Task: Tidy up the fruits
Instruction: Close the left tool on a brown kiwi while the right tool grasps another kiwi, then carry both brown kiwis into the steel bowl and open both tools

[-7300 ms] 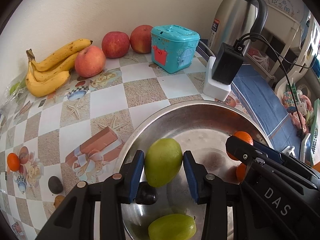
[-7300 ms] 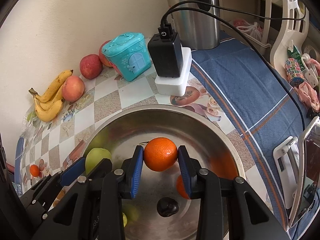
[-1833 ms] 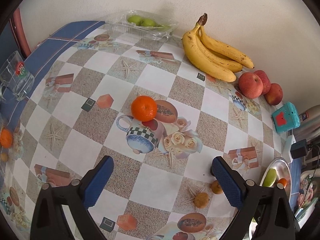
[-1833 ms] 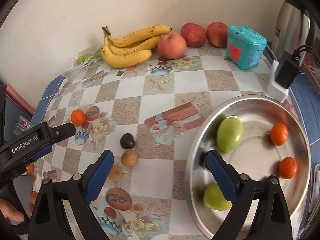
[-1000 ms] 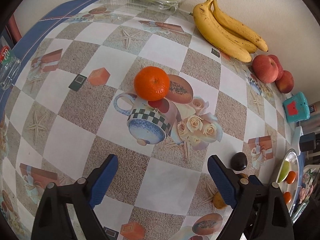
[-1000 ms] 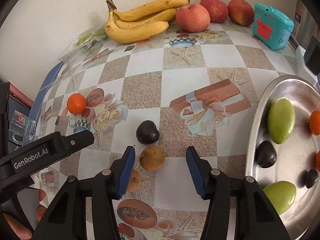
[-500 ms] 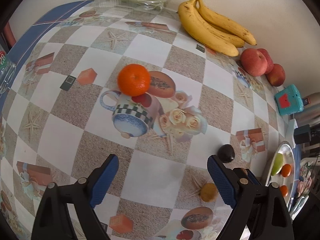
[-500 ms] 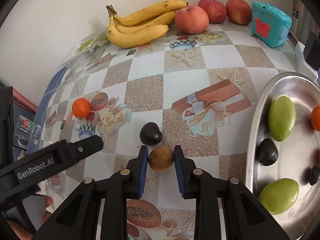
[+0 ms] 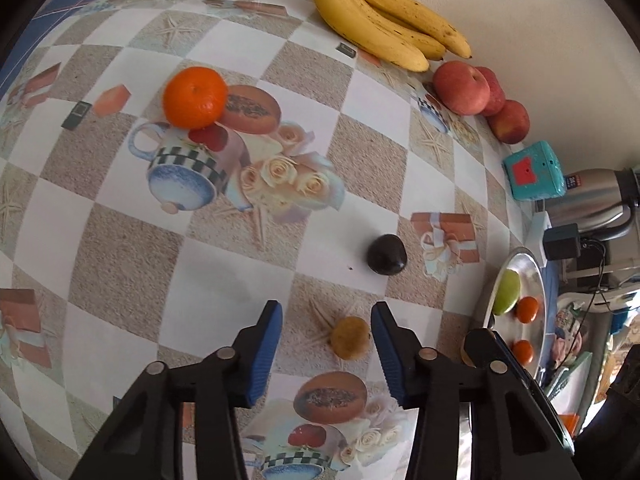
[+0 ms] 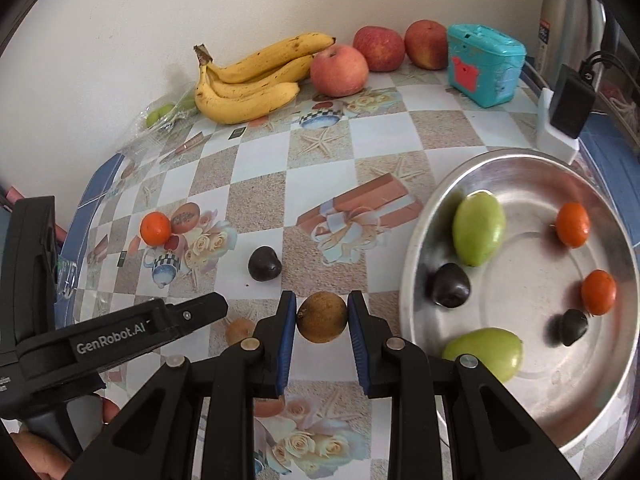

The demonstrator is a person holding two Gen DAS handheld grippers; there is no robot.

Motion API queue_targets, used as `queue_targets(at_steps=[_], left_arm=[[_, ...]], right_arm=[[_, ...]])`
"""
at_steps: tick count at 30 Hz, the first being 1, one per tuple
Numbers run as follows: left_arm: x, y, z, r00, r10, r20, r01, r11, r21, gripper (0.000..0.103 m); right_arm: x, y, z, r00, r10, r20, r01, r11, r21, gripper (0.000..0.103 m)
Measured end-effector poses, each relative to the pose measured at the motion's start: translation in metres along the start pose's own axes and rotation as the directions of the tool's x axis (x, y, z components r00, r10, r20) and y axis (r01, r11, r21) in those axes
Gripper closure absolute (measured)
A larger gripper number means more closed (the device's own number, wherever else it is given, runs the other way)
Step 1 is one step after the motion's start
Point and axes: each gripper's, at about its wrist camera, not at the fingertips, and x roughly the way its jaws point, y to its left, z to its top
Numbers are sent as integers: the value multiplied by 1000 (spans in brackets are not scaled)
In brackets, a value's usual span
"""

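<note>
Three yellow bananas point(image 10: 248, 80), three red apples point(image 10: 339, 69) and one orange tangerine point(image 10: 155, 228) lie on the desk point(image 10: 384, 136). The round steel bowl point(image 10: 516, 400), at three o'clock, holds two green fruits point(image 10: 478, 228), two tangerines and two dark plums point(image 10: 451, 285). The right tool point(image 10: 322, 338), wider a second ago, is clamped on a brown round fruit point(image 10: 321, 317). The left tool point(image 9: 326, 350) has just been closing around a second brown fruit point(image 9: 350, 337), untouched.

Shiny metal bowl point(image 10: 520, 400) right of the claw, smooth like a mirror. Dull, rough brown skin on the little round fruit point(image 10: 322, 317) between the bumpy blue rubber pads point(image 10: 286, 340). Matt black plastic arms behind. Smooth, slightly glossy printed table cover point(image 10: 256, 184) underneath. Glossy dark plum point(image 10: 264, 264) just ahead.
</note>
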Motion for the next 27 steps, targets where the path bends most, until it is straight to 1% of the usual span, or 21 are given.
queue_targets(at_steps=[6, 8, 10, 14, 17, 27], left_arm=[[5, -6, -5, 1000, -20, -23, 20, 1000, 14, 60], [7, -8, -5, 1000, -12, -26, 12, 1000, 21, 61], [9, -9, -7, 1000, -7, -30, 8, 1000, 23, 66], [11, -11, -8, 999, -10, -35, 10, 1000, 27, 71], [11, -11, -8, 1000, -5, -30, 6, 1000, 27, 80], [-2, -10, -5, 999, 25, 36, -26, 1000, 16, 80]], right_arm=[[-14, -3, -4, 1000, 0, 20, 0, 1000, 14, 76], [-16, -5, -5, 1000, 1, 21, -1, 1000, 14, 76], [-18, -5, -7, 1000, 1, 19, -1, 1000, 16, 76], [-19, -8, -8, 1000, -2, 14, 2, 1000, 17, 76], [-20, -10, -8, 1000, 0, 18, 0, 1000, 24, 76], [-24, -15, -5, 1000, 17, 24, -18, 999, 36, 76]])
